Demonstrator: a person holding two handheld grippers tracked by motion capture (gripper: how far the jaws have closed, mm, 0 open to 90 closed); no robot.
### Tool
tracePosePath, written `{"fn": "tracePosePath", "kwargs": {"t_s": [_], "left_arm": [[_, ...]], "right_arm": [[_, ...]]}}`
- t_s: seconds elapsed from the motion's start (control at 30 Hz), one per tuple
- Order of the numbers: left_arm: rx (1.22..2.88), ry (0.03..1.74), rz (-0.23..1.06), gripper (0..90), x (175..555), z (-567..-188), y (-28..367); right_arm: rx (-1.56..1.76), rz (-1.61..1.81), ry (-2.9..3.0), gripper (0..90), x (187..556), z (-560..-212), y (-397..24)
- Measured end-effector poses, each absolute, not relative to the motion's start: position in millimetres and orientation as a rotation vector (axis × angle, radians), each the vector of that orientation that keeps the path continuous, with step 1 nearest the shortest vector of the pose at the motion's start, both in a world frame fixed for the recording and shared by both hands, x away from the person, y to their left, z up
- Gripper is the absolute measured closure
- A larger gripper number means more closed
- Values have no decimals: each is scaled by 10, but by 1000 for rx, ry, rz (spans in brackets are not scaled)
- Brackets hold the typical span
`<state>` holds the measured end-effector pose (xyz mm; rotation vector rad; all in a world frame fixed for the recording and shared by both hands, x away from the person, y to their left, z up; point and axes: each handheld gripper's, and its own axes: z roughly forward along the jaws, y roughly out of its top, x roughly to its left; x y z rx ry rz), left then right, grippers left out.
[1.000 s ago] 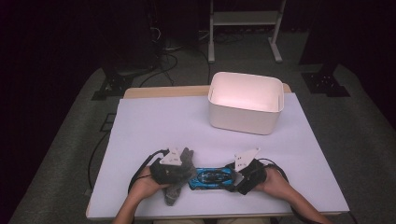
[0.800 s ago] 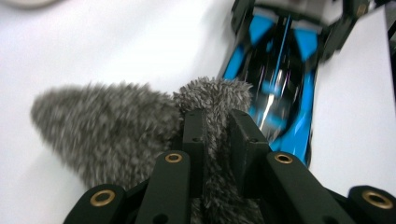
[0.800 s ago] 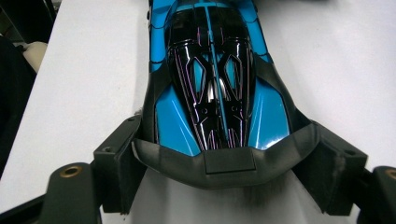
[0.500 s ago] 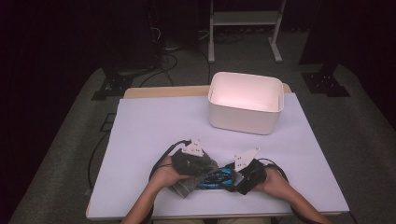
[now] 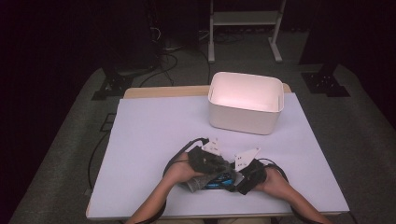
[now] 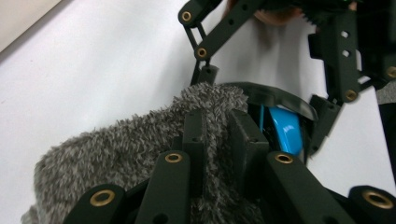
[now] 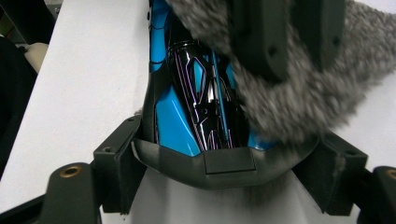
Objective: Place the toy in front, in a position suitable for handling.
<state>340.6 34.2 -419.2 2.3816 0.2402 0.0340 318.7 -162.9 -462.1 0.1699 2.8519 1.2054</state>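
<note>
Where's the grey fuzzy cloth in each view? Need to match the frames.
High view: grey fuzzy cloth at bottom centre, under the left gripper, on the blue toy car.
Left gripper view: cloth in the lower left, pinched between the jaws.
Right gripper view: cloth at upper right, draped over the car.
Shared landmark: the blue toy car, held by the right gripper.

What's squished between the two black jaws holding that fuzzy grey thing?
A fold of the fuzzy grey cloth, pinched by the left hand-held gripper; the left gripper view shows it.
</note>
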Motion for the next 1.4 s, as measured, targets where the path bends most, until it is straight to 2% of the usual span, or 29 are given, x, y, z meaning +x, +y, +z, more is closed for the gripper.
{"fn": "tracePosePath", "kwargs": {"t_s": [0.2, 0.53, 0.73, 1.07, 1.27, 1.4], "left_arm": [[2393, 224, 29, 775, 3419, -4184, 272], [2389, 167, -11, 775, 3217, -4085, 483], [2410, 81, -12, 775, 3105, -4125, 243], [2391, 92, 33, 770, 3132, -4150, 36], [2398, 84, 53, 771, 3112, -4137, 114], [2431, 75, 15, 770, 3072, -4142, 260]], "right_arm": [[170, 1211, 2851, 226, 3189, -4624, -1634], [163, 1206, 2848, 227, 3189, -4624, -1635], [167, 1207, 2846, 227, 3187, -4625, -1635], [185, 1225, 2848, 226, 3182, -4632, -1645], [181, 1217, 2846, 227, 3181, -4629, -1643], [176, 1218, 2842, 227, 3181, -4632, -1643]]}}
